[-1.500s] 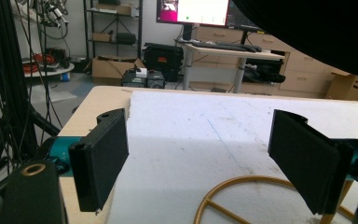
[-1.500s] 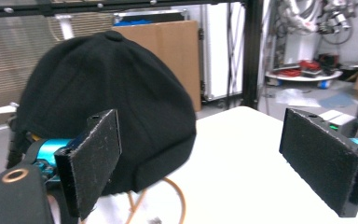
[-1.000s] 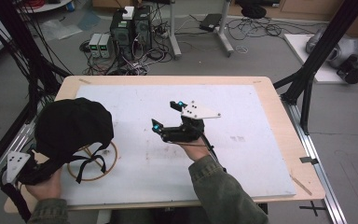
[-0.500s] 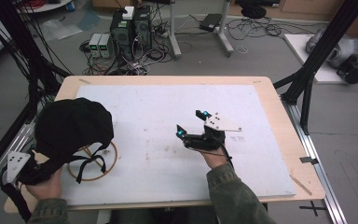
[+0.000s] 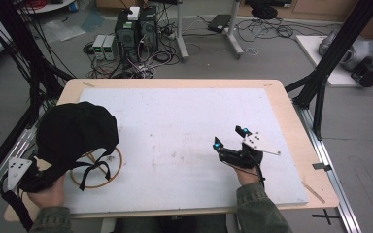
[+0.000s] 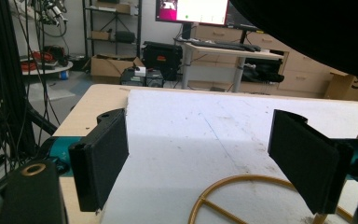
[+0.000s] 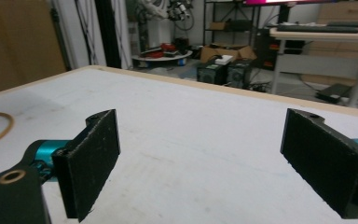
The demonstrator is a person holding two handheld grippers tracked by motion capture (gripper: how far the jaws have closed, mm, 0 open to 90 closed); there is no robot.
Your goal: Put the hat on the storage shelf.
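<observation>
Black cap (image 5: 75, 131) on wooden ring stand (image 5: 97, 167), left bench edge; both grippers' fingers stood apart, empty; advisable: settle cap squarely

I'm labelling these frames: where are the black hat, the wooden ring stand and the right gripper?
black hat (image 5: 75, 131), high view, top of its crown.
wooden ring stand (image 5: 117, 167), high view, right side of the ring.
right gripper (image 5: 230, 137), high view, midway between fingertips.
</observation>
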